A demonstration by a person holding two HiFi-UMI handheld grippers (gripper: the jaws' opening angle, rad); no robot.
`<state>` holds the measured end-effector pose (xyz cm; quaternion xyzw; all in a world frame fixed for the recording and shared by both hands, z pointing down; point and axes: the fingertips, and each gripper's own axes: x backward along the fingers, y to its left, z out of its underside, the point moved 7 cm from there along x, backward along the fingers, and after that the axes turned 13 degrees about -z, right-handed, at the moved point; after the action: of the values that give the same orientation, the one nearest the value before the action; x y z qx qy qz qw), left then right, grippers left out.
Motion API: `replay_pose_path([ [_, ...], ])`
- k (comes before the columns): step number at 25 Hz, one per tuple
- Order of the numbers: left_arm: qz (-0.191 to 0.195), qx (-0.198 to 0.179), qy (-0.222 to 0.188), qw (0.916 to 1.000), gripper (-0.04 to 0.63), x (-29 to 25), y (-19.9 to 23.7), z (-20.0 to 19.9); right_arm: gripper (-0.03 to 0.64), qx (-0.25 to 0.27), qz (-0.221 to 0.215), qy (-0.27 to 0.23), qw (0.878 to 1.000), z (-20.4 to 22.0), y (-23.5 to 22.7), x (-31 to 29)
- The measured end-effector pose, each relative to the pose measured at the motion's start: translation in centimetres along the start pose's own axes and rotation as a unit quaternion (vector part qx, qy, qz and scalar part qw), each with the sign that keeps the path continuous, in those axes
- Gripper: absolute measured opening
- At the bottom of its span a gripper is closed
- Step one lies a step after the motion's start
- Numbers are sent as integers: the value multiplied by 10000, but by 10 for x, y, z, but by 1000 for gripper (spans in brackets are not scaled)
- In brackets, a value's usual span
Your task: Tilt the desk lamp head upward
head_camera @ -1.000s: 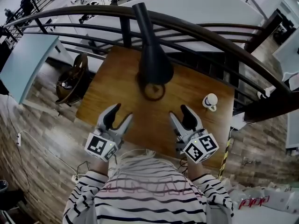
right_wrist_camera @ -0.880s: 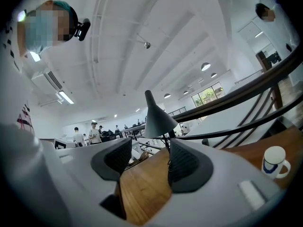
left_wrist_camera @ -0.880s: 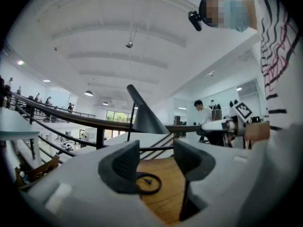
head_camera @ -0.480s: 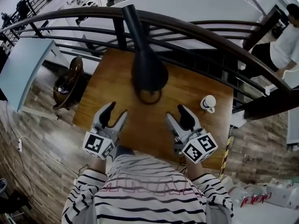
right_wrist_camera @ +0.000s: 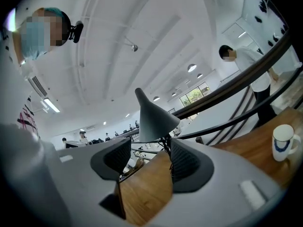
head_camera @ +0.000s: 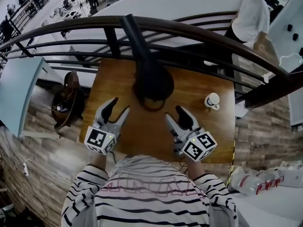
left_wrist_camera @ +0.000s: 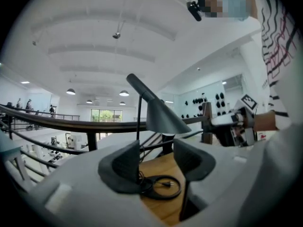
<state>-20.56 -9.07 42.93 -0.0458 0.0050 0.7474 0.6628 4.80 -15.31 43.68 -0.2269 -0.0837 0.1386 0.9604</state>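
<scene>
Closer to the one lamp head (head_camera: 152,79) now, your left gripper (head_camera: 120,106) and right gripper (head_camera: 173,112) gape empty; one mug (head_camera: 212,100) rightward.

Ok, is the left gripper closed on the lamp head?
No, the left gripper has its jaws apart and empty, with the lamp head standing beyond them.

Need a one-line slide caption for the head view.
Left gripper and right gripper, both open and empty, over the table near the lamp; mug at right.
</scene>
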Motion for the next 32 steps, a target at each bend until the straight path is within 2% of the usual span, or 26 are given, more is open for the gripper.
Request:
replay_pose_path([
  [8, 287, -333, 94, 9990, 218, -41, 41, 11, 268, -112, 300, -186, 9993, 4, -5, -29],
  [19, 741, -543, 262, 9954, 218, -119, 58, 37, 275, -79, 508, -286, 9983, 1, -16, -48],
  [27, 1106, -542, 311, 9919, 218, -169, 61, 48, 279, -165, 412, -396, 9982, -3, -22, -56],
  [32, 1391, -414, 245, 9891, 218, -196, 63, 51, 279, -138, 345, -335, 9987, -3, -26, -71],
])
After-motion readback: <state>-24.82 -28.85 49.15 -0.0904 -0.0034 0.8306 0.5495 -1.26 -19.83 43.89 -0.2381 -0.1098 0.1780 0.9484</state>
